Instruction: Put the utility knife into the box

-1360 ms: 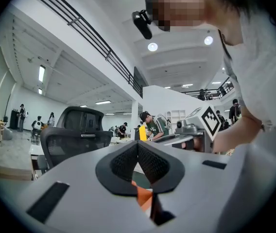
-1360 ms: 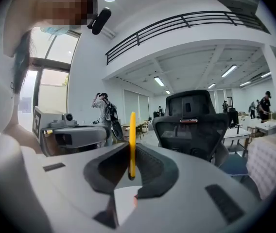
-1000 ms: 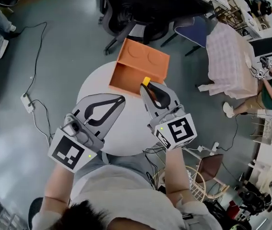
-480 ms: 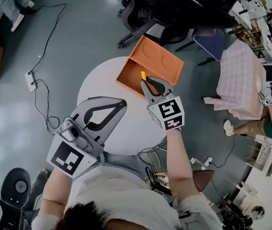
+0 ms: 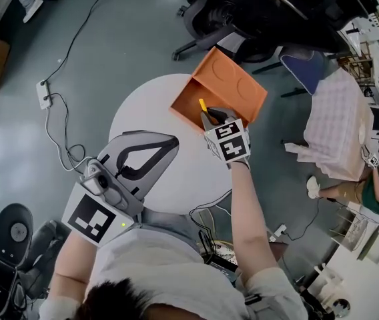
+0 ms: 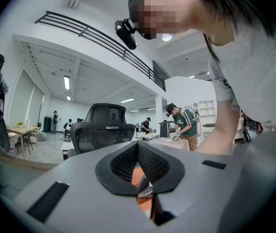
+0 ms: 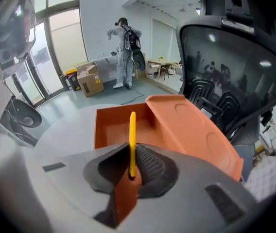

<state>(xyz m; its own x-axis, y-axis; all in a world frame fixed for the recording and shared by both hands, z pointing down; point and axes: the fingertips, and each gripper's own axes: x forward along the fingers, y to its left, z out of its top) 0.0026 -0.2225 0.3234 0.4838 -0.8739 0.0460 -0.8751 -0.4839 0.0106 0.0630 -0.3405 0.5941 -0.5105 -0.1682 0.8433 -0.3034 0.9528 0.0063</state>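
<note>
My right gripper (image 5: 208, 114) is shut on the yellow and orange utility knife (image 5: 203, 105), whose yellow tip sticks out past the jaws. It hangs over the near edge of the open orange box (image 5: 220, 92) on the round white table (image 5: 146, 115). In the right gripper view the knife (image 7: 132, 144) points at the box's open tray (image 7: 121, 123), with the lid folded back to the right. My left gripper (image 5: 169, 139) is shut with nothing in it, over the table's near left part. In the left gripper view its jaws (image 6: 139, 155) meet, and a bit of orange box shows below.
A black office chair (image 5: 256, 9) stands just beyond the box. A power strip (image 5: 42, 93) and cables lie on the grey floor to the left. A pink-covered table (image 5: 339, 122) is at the right.
My right gripper has carried the knife forward, from over the table to the box's near edge. The left gripper has hardly moved.
</note>
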